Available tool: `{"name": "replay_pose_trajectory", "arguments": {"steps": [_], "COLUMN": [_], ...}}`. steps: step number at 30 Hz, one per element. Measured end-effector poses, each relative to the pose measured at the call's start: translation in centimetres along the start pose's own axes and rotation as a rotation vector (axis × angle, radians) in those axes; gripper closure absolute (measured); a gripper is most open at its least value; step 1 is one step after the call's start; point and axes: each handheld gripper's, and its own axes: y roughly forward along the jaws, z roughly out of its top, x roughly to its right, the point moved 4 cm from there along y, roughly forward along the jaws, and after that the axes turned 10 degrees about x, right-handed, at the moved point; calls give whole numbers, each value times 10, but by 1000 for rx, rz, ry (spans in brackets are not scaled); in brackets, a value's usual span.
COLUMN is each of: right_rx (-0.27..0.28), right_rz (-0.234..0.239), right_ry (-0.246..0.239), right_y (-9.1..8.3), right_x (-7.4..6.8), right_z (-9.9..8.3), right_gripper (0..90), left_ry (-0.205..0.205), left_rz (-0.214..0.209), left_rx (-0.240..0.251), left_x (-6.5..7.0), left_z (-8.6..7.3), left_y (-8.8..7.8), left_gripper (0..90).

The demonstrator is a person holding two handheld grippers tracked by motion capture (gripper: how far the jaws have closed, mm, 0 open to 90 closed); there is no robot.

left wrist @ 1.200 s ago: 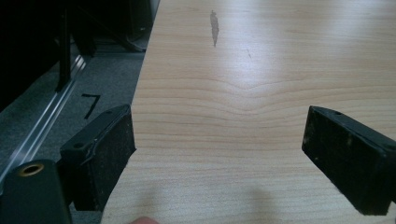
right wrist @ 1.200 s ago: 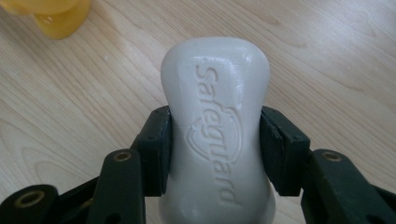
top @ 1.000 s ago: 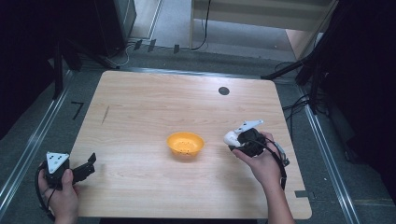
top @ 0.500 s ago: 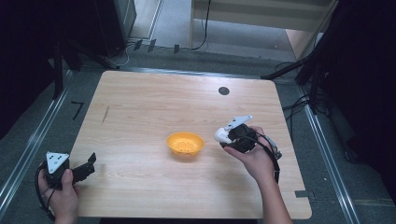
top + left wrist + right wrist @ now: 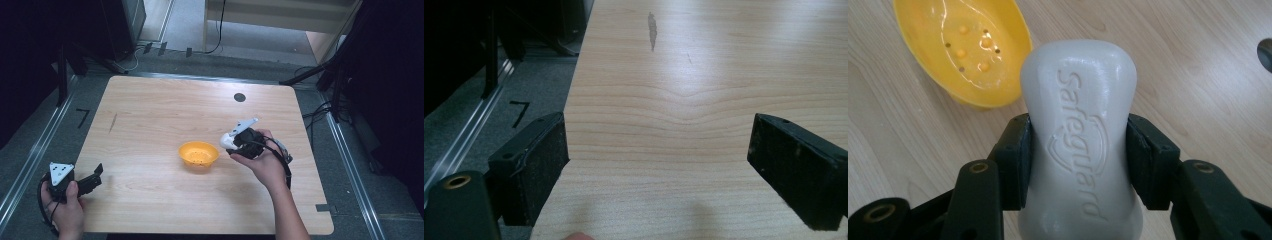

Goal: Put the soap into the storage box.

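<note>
Soap is the job here, judging by the scene. Left claw (image 5: 95, 176) rests at the tabletop's (image 5: 150, 115) near-left edge, jaws wide and empty. At centre sits the yellow dish (image 5: 199, 154), perforated, empty. Just right of it, the right claw (image 5: 1078, 150) clamps the white bar (image 5: 1080, 135), embossed "safeguard". Next: carry it over the dish and release.

Soap bar (image 5: 1080, 145) bottom end cut by right gripper view's lower edge. Yellow dish (image 5: 965, 47) top cropped there. Soap lettering unreadable from high view, perhaps too small. Bench (image 5: 150, 125) near edge partly cropped.
</note>
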Motion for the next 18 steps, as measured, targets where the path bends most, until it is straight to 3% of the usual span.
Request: {"name": "replay_pose_trajectory", "arguments": {"steps": [18], "right_rx": [5], "right_rz": [67], "right_ry": [-95], "right_y": [16], "right_x": [-17], "right_z": [25], "right_gripper": [508], "left_ry": [0], "left_rz": [-1], "left_rx": [2], "left_x": [0], "left_z": [0], "left_y": [0], "left_gripper": [102]}}
